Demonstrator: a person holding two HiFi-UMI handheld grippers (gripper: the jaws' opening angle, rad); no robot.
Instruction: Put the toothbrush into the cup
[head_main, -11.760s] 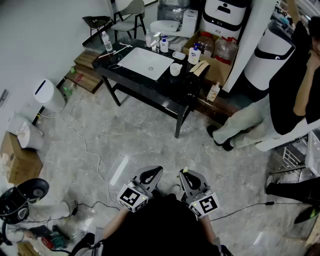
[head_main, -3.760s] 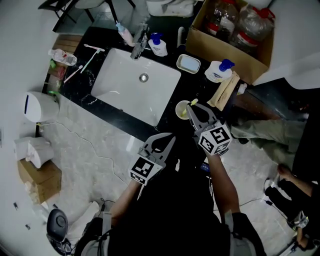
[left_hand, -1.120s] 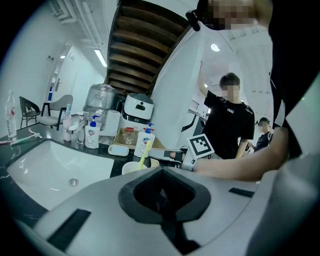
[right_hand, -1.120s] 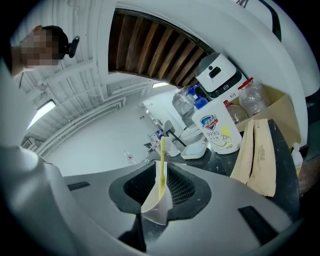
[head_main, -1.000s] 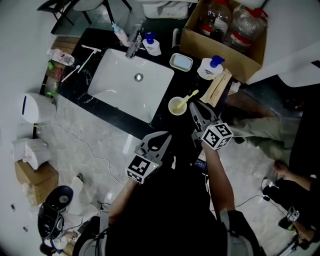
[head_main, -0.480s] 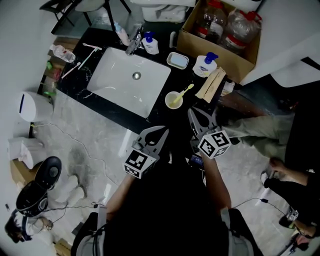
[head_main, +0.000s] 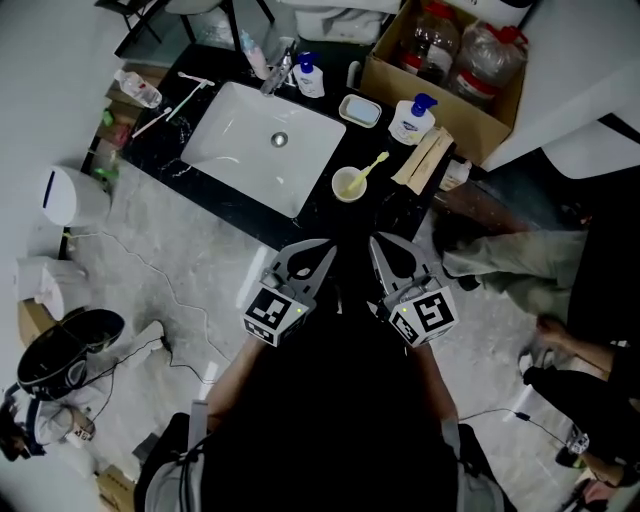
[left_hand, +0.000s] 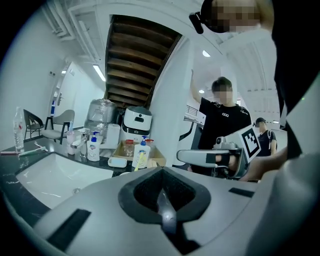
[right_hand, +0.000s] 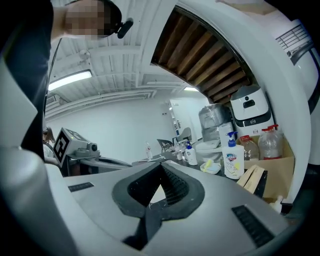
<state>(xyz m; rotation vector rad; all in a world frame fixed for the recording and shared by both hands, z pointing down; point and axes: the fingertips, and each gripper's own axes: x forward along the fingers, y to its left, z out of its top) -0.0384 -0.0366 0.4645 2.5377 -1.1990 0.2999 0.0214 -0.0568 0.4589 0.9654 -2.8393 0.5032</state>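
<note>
Toothbrush in cup; both grippers empty and off the counter.

The yellow toothbrush (head_main: 374, 166) stands tilted in the pale cup (head_main: 348, 184), its upper end leaning toward the far right. The cup sits on the black counter (head_main: 320, 215), just right of the white sink (head_main: 250, 150), with a soap bottle (head_main: 410, 120) at the far right of it. The left gripper (head_main: 322, 250) and right gripper (head_main: 378, 245) are held side by side at the near edge of the counter, apart from the cup. Each has its jaws closed tip to tip, with nothing between them.
</note>
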